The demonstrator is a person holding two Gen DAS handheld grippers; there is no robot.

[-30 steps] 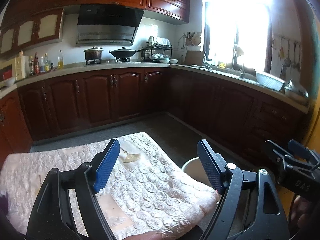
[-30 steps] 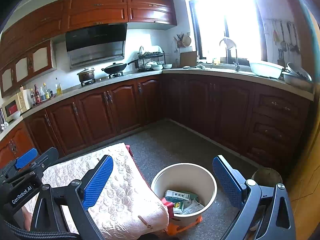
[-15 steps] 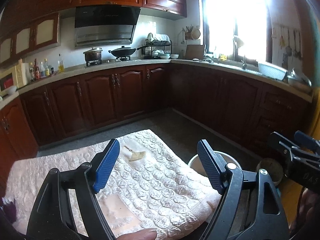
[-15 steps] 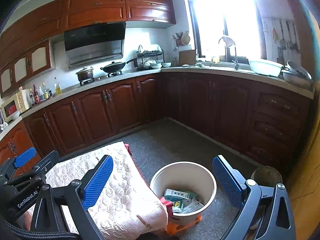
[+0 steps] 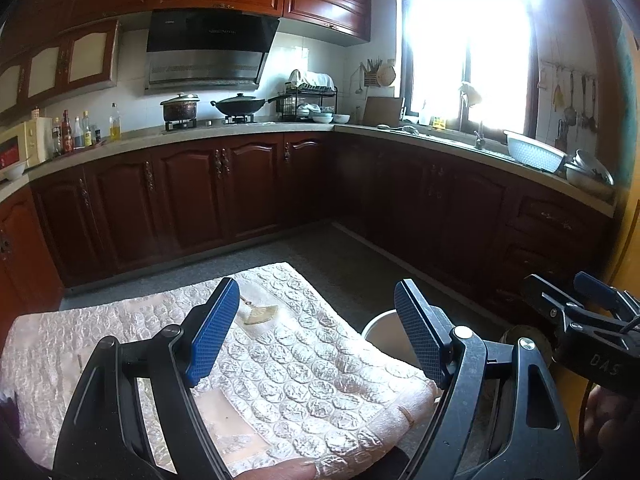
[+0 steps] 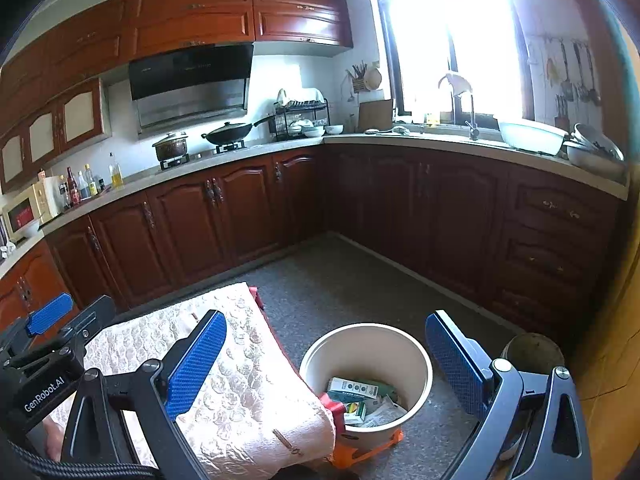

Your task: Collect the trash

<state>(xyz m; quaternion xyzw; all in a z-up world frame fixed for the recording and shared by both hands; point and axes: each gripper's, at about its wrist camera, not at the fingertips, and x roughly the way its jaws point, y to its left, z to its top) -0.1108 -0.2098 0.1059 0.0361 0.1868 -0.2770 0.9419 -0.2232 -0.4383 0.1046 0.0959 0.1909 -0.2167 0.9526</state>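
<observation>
ITEM: a flat tan scrap (image 5: 261,315) is lying on the quilted cloth (image 5: 320,380), near the bin (image 6: 366,376) | HANDLING: judged light, flimsy; being best pinched at an edge | LEFT GRIPPER (image 5: 308,336): being held wide, empty | RIGHT GRIPPER (image 6: 324,364): likewise.

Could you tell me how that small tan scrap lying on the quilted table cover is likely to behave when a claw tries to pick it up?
The tan scrap looks thin and flat, so it is probably light and floppy. Lying flush on the soft quilted cover, it may slide or bunch rather than lift cleanly. Its thin stem-like end could tear if pinched hard.
</observation>
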